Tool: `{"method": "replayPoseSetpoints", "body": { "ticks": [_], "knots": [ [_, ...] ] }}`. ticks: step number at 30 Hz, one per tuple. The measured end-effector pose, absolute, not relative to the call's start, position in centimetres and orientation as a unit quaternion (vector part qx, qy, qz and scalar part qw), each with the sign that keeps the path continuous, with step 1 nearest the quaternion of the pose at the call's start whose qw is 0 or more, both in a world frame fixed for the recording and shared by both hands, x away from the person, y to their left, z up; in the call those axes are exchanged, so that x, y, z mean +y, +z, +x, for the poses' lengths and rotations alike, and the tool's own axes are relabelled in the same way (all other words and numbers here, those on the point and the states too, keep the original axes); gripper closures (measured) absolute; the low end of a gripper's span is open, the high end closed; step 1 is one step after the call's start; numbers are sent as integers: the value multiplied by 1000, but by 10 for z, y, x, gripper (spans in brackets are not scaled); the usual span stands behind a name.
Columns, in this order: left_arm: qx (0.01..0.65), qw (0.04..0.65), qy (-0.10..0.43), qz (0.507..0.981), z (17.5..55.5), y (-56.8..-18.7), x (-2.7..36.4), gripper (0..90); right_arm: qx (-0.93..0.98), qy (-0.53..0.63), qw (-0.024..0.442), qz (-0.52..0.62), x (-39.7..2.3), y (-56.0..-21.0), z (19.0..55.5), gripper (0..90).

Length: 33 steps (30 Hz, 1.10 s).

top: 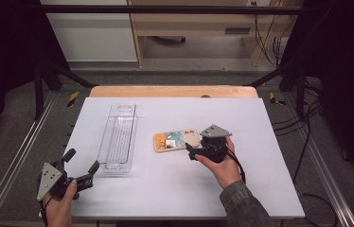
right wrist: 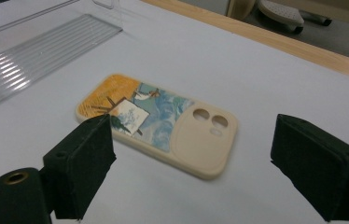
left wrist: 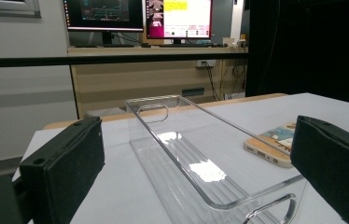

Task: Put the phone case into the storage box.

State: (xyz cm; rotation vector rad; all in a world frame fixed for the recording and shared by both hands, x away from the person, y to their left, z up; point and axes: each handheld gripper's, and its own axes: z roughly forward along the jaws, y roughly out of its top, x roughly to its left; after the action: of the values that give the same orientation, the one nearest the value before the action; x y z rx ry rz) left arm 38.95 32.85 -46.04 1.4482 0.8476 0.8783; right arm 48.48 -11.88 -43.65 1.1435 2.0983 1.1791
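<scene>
phone case (top: pixel 176 140): lying flat on the white desk (top: pixel 260 189), printed back facing up, roughly mid-desk and a bit toward the right side

long axis: in the high view it runs pretty much left-right across the desk, with a slight tilt, the right end sitting a touch farther from the person

which end is which: the cream camera-cutout end points right, toward the right hand; the orange end points left, toward the tray

artwork: orange patch, blue swirly bit, a little picture panel in between, cream rim all around

right tongs (right wrist: pixel 191 158): spread wide, not gripping anything. In the right gripper view the case lies just ahead of the two black pads, camera end nearest, no pad touching it as far as I can see

right hand (top: pixel 225 163): wrapped around the gripper body just right of the case's camera end

clear tray (top: pixel 118 137): long see-through plastic thing left of the case, close by but apart, with its long axis running away from the person, so basically crosswise to the case

left tongs (top: pixel 81 166): also spread wide and empty, hovering at the near left of the desk, just short of the tray's near end; in the left gripper view the tray's near end sits between the pads, untouched

left hand (top: pixel 61 205): down at the near left edge of the desk
</scene>
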Motion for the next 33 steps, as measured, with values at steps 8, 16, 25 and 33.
{"method": "replayPoseSetpoints", "body": {
  "ticks": [8, 16, 25, 33],
  "knots": [
    [364, 585, 378, 618, 390, -460, 330, 25, 769, 420, 228, 424, -96, -421, 515, 287],
    [363, 582, 378, 622, 390, -460, 330, 25, 771, 419, 221, 426, -85, -415, 534, 514],
    [362, 579, 380, 624, 390, -460, 329, 26, 767, 431, 203, 429, -71, -418, 549, 783],
    [360, 577, 382, 626, 389, -460, 328, 26, 768, 431, 199, 430, -63, -424, 556, 900]
  ]
}}
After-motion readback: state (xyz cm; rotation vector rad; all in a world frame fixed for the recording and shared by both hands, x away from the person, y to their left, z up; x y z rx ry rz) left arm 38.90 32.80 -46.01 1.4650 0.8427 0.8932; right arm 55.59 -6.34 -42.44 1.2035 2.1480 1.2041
